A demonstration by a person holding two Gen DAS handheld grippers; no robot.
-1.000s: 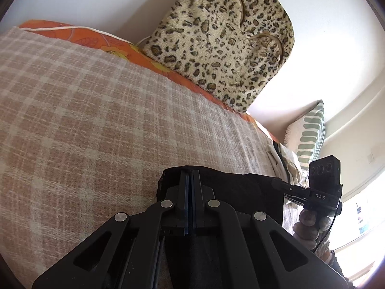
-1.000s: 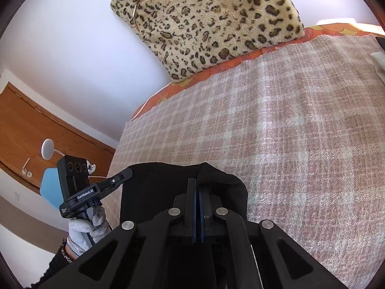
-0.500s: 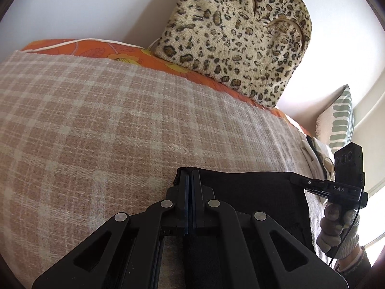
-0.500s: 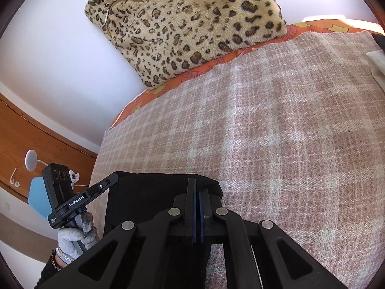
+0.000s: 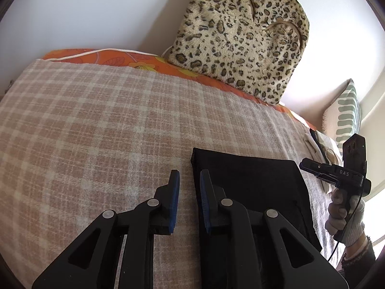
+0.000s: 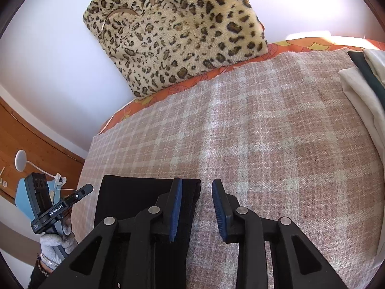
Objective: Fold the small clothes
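1. A folded black garment (image 5: 250,187) lies flat on the bed's plaid blanket (image 5: 96,125).
2. The left gripper (image 5: 189,180) has its fingers spread, empty, at the garment's left edge.
3. The right gripper (image 6: 196,192) is likewise released, straddling the garment's right edge.
4. A leopard-print cushion (image 6: 173,31) leans against the wall behind.

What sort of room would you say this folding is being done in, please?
Most likely a bedroom. The black garment lies on a bed covered by a plaid blanket, a leopard-print cushion leans on the white wall behind, and a striped pillow sits at one end.
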